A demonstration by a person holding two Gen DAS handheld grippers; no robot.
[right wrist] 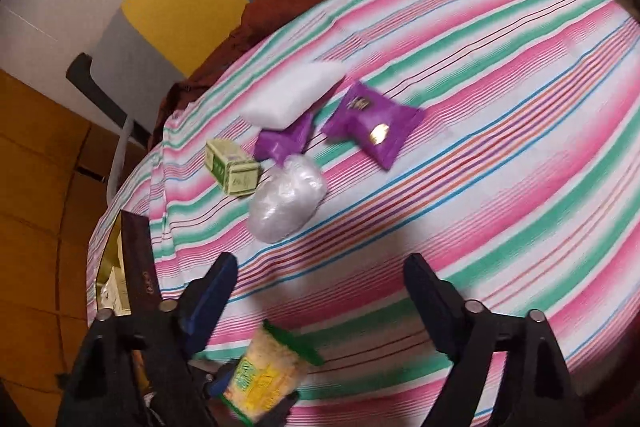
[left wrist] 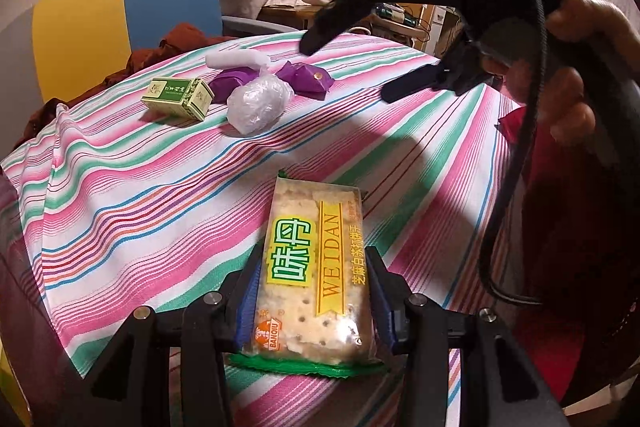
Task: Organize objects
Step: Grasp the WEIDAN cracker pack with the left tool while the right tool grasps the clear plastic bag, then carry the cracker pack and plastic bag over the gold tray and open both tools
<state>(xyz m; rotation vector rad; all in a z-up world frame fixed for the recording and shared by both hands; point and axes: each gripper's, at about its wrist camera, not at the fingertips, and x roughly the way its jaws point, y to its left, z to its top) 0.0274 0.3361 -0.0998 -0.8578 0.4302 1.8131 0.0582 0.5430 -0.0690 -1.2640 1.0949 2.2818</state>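
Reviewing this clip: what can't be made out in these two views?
- Cracker packet: lower end hidden behind the left gripper, left wrist view.
- Purple packet: print blurred, right wrist view.
- Second purple packet: mostly hidden behind the plastic bag.
- Green box: print too small.

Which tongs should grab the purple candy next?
Right, probably. The right tongs are open and empty, pointing toward the purple candy. The left tongs are shut on the crackers.

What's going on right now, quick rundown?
Left tongs shut on cracker packet. Right tongs open, empty, above striped cloth. Nothing in the way.
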